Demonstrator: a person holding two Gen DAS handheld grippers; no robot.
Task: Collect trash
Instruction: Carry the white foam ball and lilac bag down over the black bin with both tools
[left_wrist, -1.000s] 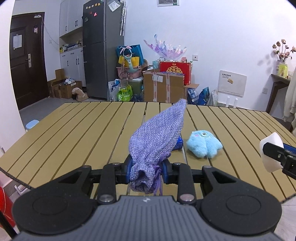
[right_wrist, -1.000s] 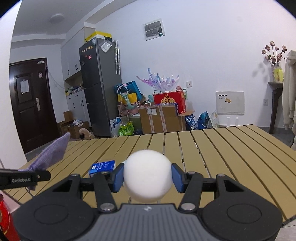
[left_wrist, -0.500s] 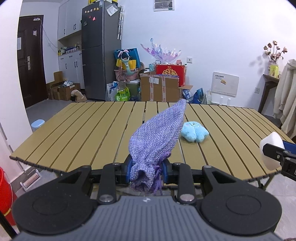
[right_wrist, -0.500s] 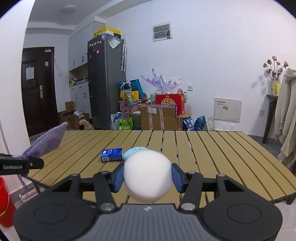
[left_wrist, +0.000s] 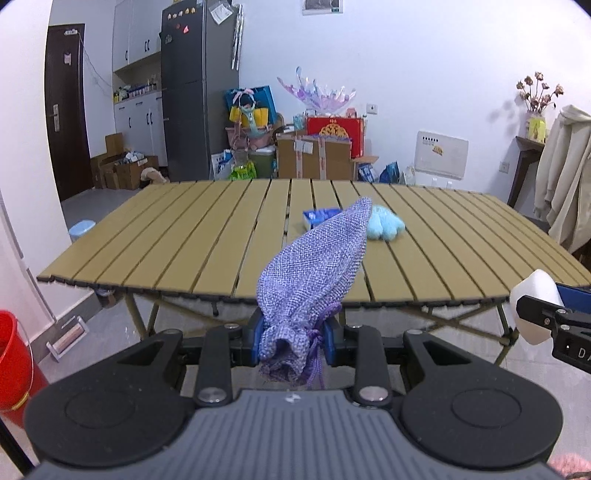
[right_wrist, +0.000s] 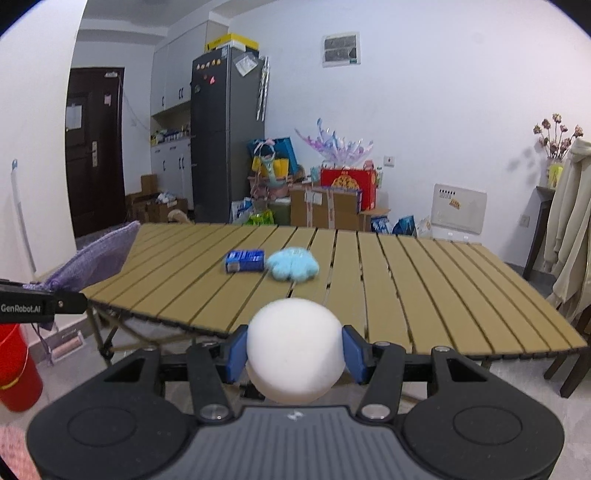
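**Pouch and ball both held off the table's near edge**

The purple pouch (left_wrist: 314, 273) sits at the lower centre of the left wrist view, its gathered neck pinched between the blue pads of the left gripper (left_wrist: 294, 341), which is closed on it. The body of the pouch sticks up and away toward the middle of the frame, its drawstrings hanging below the pads. In the right wrist view the white ball (right_wrist: 294, 349) fills the lower centre, squeezed between the pads of the right gripper (right_wrist: 294, 354); it looks like foam, though the surface is too plain to be sure.

Beyond both grippers, across the middle of each frame, lies the slatted table (left_wrist: 184, 236). On it, right of centre in the left view, a small blue box (right_wrist: 245, 260) rests just beside a light blue fluffy toy (right_wrist: 293, 267); whether they touch is unclear. A red bucket (left_wrist: 13, 365) stands on the floor at the lower left edge. A dark fridge (left_wrist: 199, 85) rises in the upper left, with cardboard boxes (left_wrist: 314, 157) stacked against the back wall at upper centre.
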